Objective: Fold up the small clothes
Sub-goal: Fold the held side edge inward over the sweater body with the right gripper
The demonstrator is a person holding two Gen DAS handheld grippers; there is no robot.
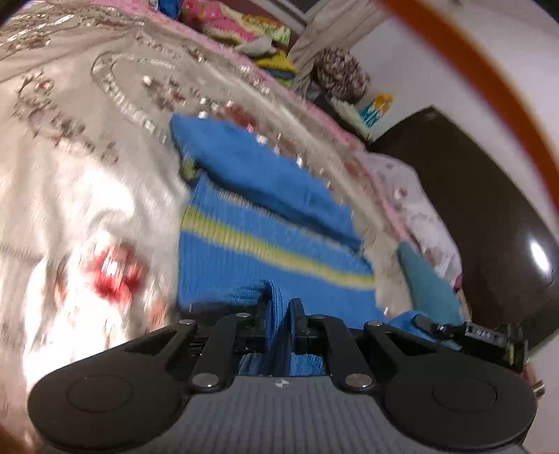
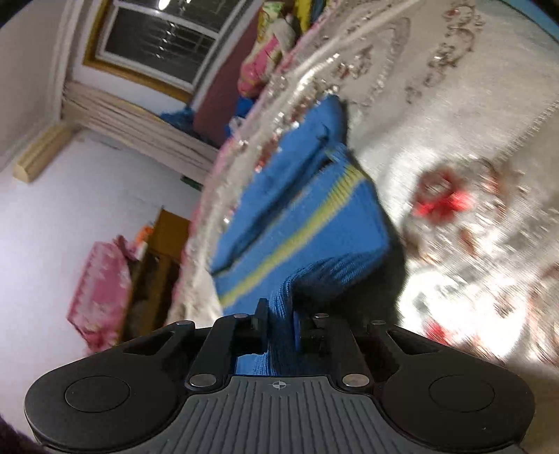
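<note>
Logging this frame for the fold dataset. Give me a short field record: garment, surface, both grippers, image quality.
garment: blue knit sweater with a yellow-green stripe, a sleeve folded across it
surface: cream floral bedspread
left gripper: shut on the sweater's near edge
right gripper: shut on the same near edge
sweater edge: bunched between the fingers in both views
image quality: motion blur in both views

sweater [image 1: 265, 213] on bedspread [image 1: 87, 181], pillows [image 1: 241, 24] behind

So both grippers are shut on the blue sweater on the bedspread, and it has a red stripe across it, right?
Not quite: the stripe is yellow-green, not red, as both wrist views show. The rest holds: the left gripper and right gripper are each shut on the blue sweater, which lies on the bedspread.
</note>
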